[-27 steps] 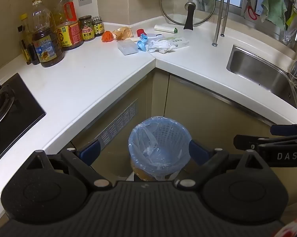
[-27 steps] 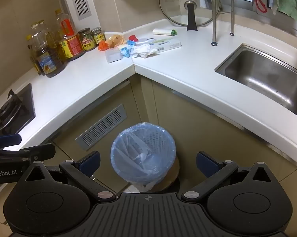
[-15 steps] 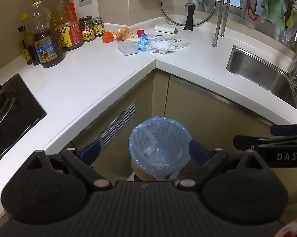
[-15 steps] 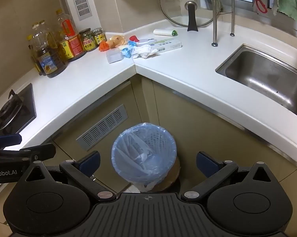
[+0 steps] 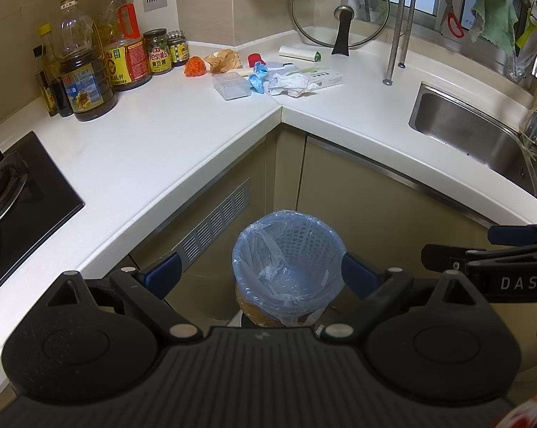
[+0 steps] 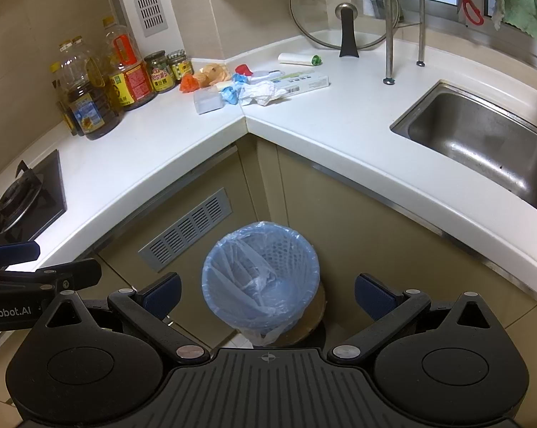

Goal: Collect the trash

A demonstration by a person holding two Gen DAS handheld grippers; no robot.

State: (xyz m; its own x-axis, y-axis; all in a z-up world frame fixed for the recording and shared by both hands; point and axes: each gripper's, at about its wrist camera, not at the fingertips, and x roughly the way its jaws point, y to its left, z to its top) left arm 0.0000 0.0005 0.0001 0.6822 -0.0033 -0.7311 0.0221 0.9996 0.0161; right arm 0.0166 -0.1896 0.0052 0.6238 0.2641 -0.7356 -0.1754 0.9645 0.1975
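Left wrist view: the left gripper [image 5: 260, 274] hangs with fingers spread wide, holding nothing, above the blue-lined trash bin [image 5: 289, 269] on the floor; its base is hidden. Trash lies at the countertop [image 5: 154, 135] corner: crumpled white paper [image 5: 291, 84], blue wrapper [image 5: 258, 75], clear plastic box [image 5: 231, 86].

Right wrist view: the right gripper [image 6: 266, 294] is likewise spread and empty. The sink [image 6: 482, 135] is cut off at the edge.

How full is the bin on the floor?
Nearly empty. The bin, upright with a blue liner over its rim, shows only crumpled liner plastic inside in both wrist views; the mesh wall shows through down to the bottom.
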